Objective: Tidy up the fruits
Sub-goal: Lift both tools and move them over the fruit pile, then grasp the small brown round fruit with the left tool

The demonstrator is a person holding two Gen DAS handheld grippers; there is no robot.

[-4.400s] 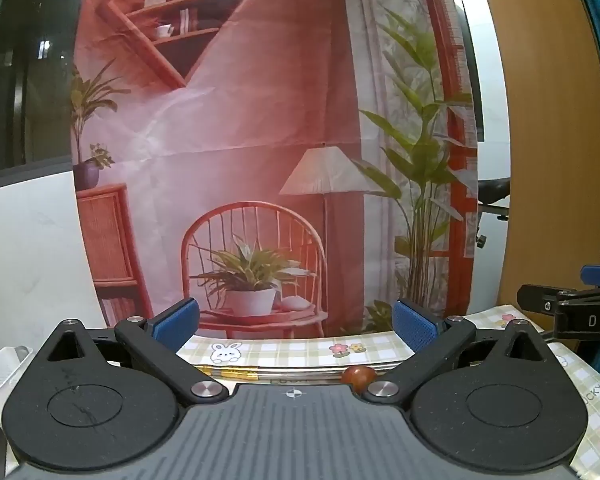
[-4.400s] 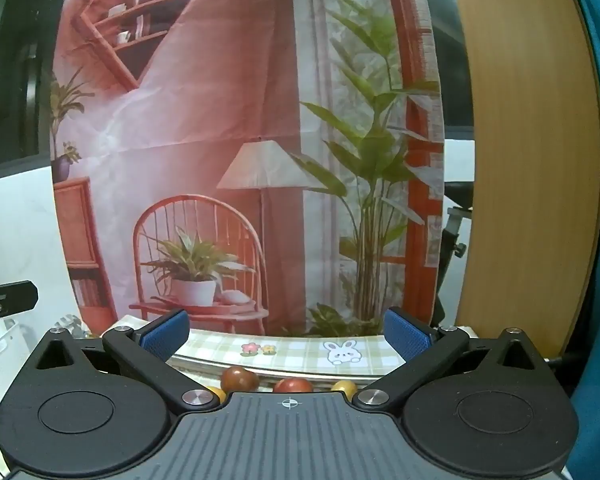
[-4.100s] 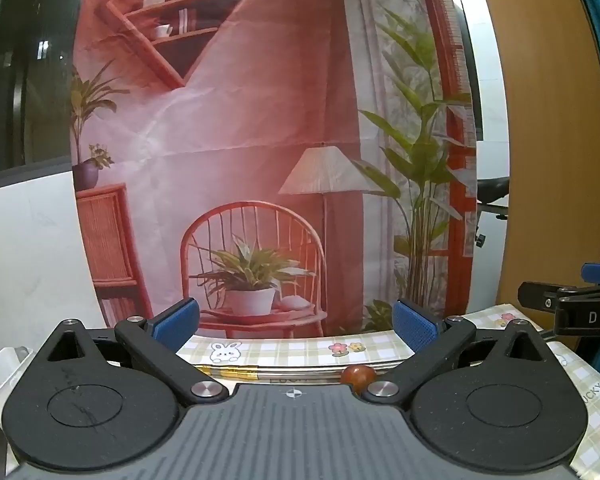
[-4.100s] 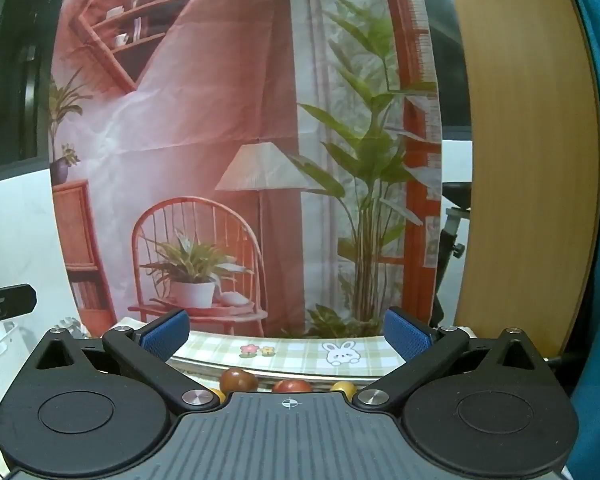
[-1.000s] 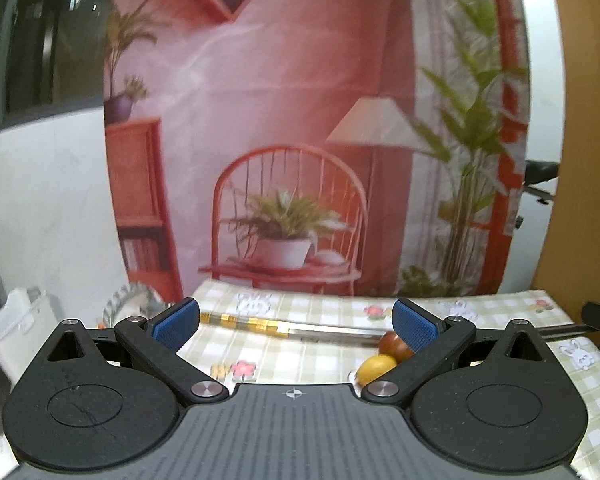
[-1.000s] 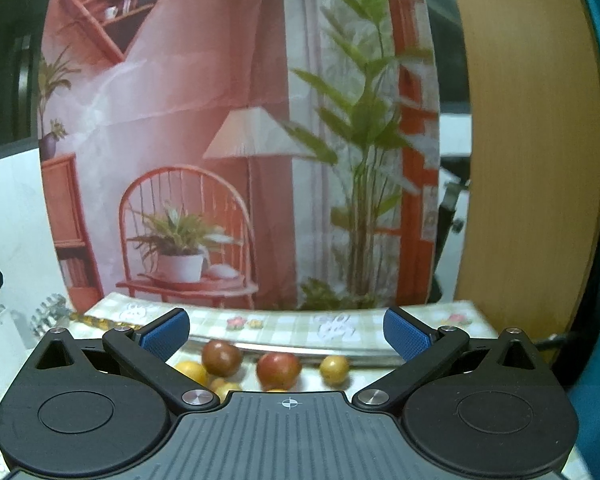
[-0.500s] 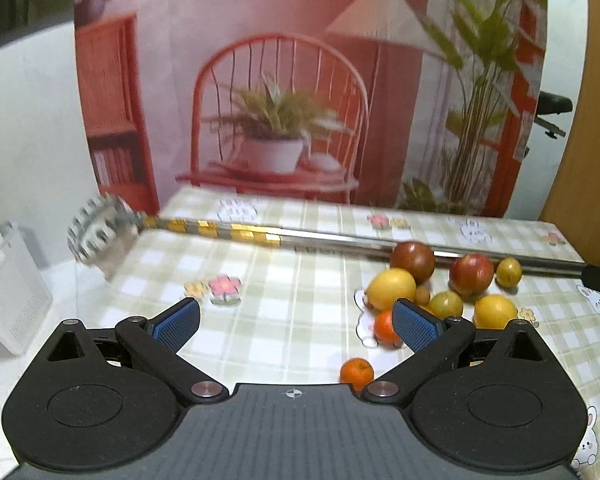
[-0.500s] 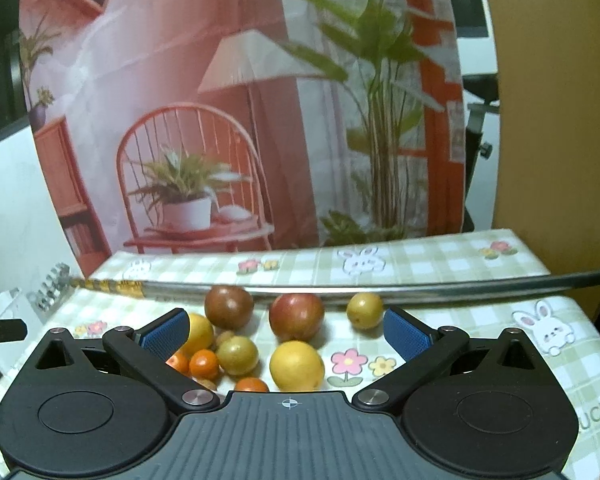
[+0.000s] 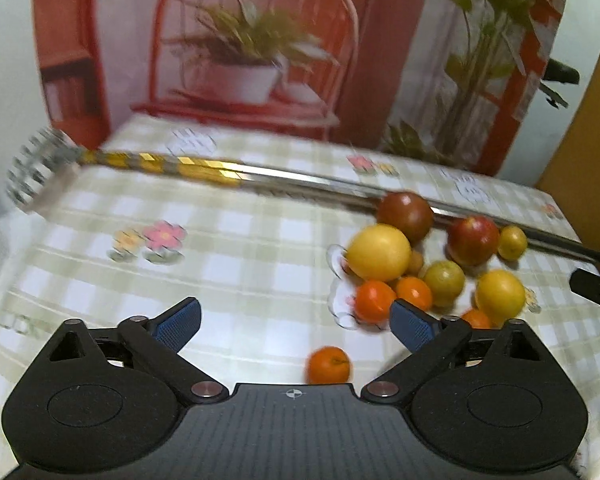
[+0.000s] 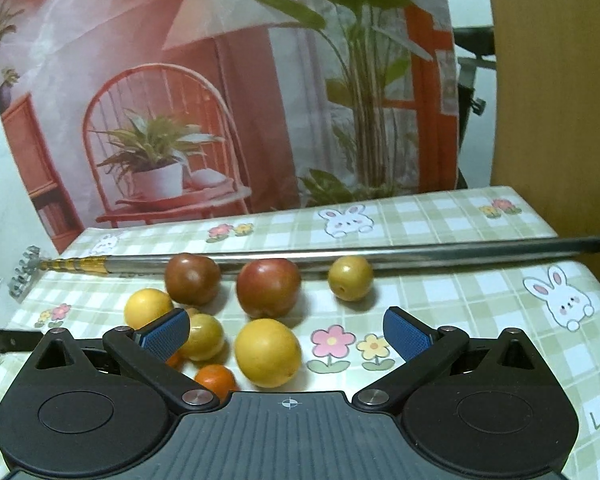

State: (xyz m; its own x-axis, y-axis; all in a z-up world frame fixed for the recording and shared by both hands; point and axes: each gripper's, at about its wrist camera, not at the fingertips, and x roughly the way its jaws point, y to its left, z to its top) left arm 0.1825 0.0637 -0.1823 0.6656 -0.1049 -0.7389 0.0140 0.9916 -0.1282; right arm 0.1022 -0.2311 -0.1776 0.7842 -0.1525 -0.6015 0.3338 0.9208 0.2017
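Several loose fruits lie in a cluster on the checked tablecloth (image 9: 240, 264). In the left wrist view a small orange (image 9: 329, 365) sits apart, just ahead of my open left gripper (image 9: 296, 322); a big yellow lemon (image 9: 379, 253), a dark plum (image 9: 405, 211) and a red apple (image 9: 473, 240) lie to the right. In the right wrist view a yellow lemon (image 10: 268, 352) rests between the fingers of my open right gripper (image 10: 286, 330), untouched. Beyond it are a red apple (image 10: 268, 287), a dark plum (image 10: 192, 278) and a small yellow-green fruit (image 10: 350, 278).
A long metal rod (image 10: 440, 255) with a yellow-banded end and a comb-like head (image 9: 34, 170) lies across the table behind the fruit. A printed backdrop (image 10: 220, 80) hangs at the table's far edge. A wooden panel (image 10: 560, 100) stands at the right.
Both grippers have tilted downward and moved forward, so the table and fruit fill more of each view. The fruit sits closer to both grippers. Neither gripper has taken hold of anything.
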